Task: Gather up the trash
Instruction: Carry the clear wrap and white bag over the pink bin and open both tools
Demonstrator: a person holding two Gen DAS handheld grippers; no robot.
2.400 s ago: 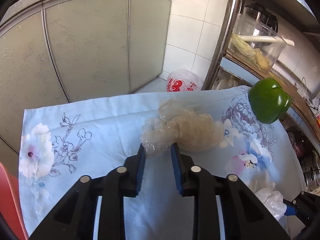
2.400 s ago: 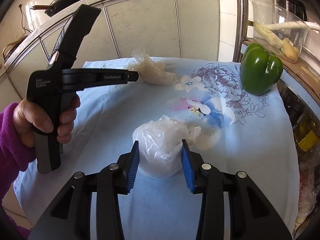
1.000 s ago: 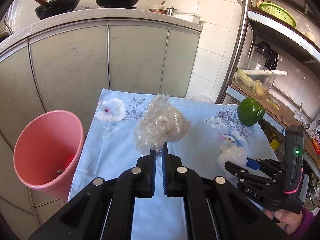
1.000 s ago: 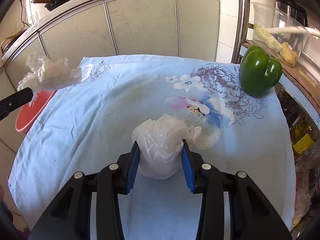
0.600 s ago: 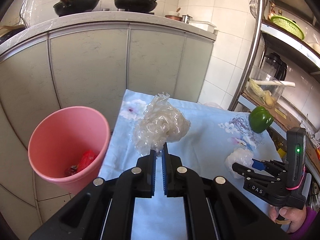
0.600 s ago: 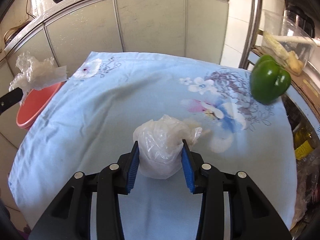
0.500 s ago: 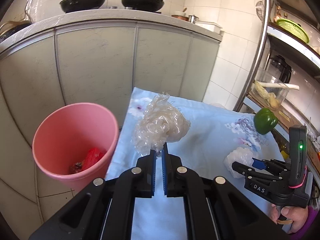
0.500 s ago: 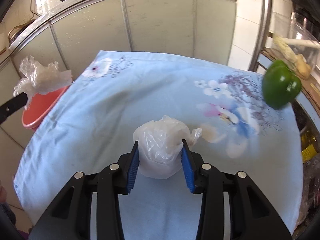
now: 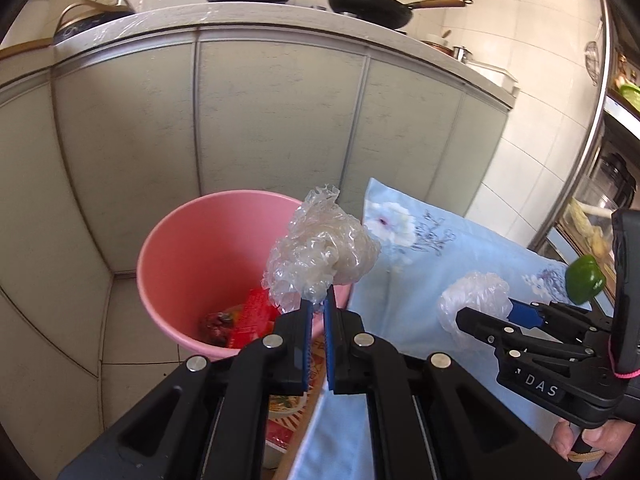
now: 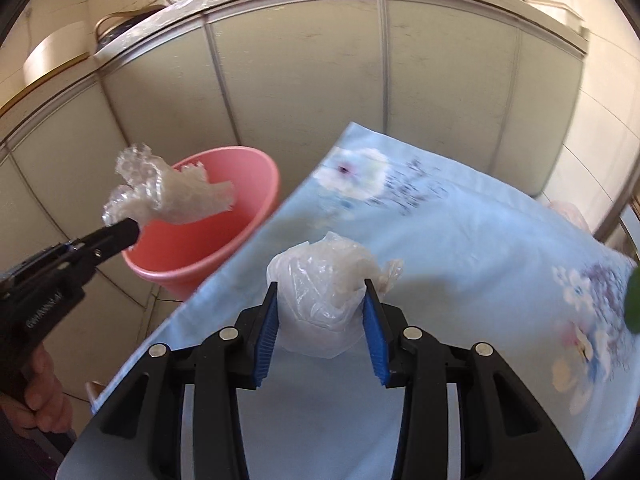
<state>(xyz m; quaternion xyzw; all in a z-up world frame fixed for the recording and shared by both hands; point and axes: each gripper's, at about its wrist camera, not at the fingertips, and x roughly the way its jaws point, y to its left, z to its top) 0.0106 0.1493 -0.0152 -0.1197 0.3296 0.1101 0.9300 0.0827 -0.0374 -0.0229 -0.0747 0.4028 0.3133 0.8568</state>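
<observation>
bin (image 9: 168,264) bottom partly hidden behind left gripper (image 9: 316,312); red scraps inside hard to identify. fingers nearly pressed together, pinching crumpled wrap (image 9: 320,252) just above tips, over bin rim. right gripper (image 10: 322,312) clamped on white bag (image 10: 324,280), between fingers, above tablecloth (image 10: 480,240).

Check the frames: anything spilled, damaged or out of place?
Nothing stands out. Left gripper pinches a crumpled clear plastic wad above the pink plastic bin; right gripper grips a white plastic bag wad over the blue floral tablecloth.

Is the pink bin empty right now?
No, the pink bin already has red wrappers lying at its bottom in the left wrist view.
</observation>
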